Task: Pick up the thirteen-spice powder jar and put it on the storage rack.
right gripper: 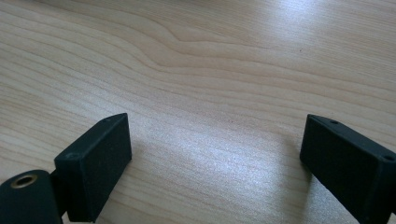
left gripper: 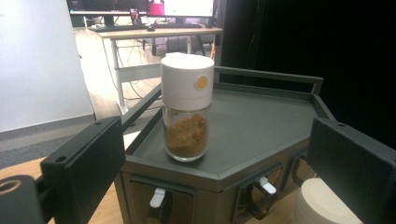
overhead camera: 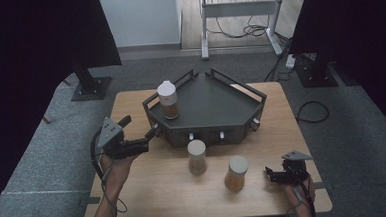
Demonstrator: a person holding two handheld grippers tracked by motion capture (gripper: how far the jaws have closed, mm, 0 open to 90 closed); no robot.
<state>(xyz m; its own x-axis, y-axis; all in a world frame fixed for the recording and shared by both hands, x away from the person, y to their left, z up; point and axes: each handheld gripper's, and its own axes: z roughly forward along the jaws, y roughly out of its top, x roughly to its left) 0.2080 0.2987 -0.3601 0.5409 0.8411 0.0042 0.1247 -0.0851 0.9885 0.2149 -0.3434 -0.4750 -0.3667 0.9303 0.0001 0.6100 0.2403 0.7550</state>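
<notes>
The table point(overhead camera: 150, 191) carries a dark corner rack point(overhead camera: 216, 105) at its far middle, with a railed top and hooks along the front face. One spice jar point(overhead camera: 168, 100) with a white cap already stands upright on the rack's left end, near the rail; in the left gripper view it sits just ahead, brown powder filling its lower half. Two more jars remain on the bare wood in front of the rack: a middle jar point(overhead camera: 197, 157) just before the hooks, and a right jar point(overhead camera: 236, 173) nearer the table's front edge.

So the work looks about a third done: one jar shelved, two left to lift up.

The left gripper point(overhead camera: 147, 136) hangs at the rack's left front corner, jaws spread wide with nothing between them, apart from the shelved jar. The pale cap at the lower right of its view is probably the middle jar, though it is cut off. The right gripper point(overhead camera: 270, 174) rests low at the table's right front, jaws apart over bare wood, beside the right jar but not touching it
</notes>
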